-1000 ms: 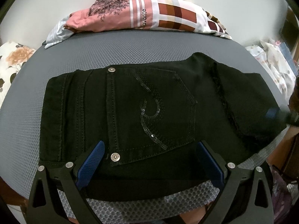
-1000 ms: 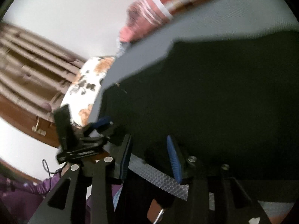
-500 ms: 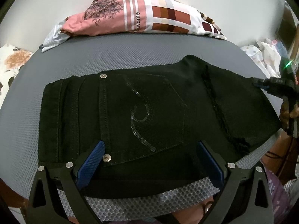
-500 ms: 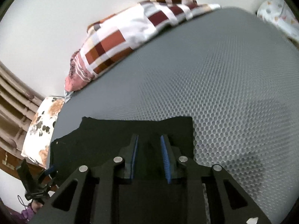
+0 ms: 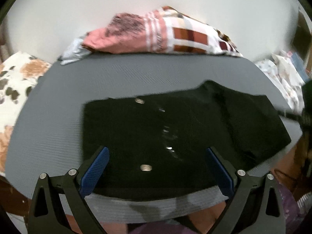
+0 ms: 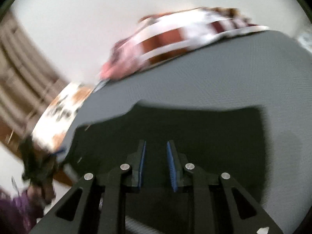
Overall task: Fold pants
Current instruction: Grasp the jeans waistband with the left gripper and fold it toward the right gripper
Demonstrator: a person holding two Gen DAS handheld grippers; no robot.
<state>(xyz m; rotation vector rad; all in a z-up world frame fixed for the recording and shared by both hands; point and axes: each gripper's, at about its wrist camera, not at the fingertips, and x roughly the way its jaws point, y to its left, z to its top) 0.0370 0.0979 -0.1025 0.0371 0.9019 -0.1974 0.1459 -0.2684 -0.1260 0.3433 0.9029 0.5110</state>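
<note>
Left wrist view: left gripper (image 5: 156, 167) jaws spread wide above folded black pants (image 5: 175, 136) on a grey tabletop (image 5: 136, 78). Right gripper (image 6: 155, 163) jaws stand narrowly apart, pinching nothing.

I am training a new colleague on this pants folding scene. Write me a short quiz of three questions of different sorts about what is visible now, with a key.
1. True or false: the left gripper has its jaws wide open above the black pants.
2. Multiple choice: on what do the pants lie? A) a grey mat; B) a wooden floor; C) a glass table.
3. Count: how many round metal studs show on the pants in the left wrist view?

Key: 1 true; 2 A; 3 two, one near the far edge of the pants and one near the close edge.
</note>
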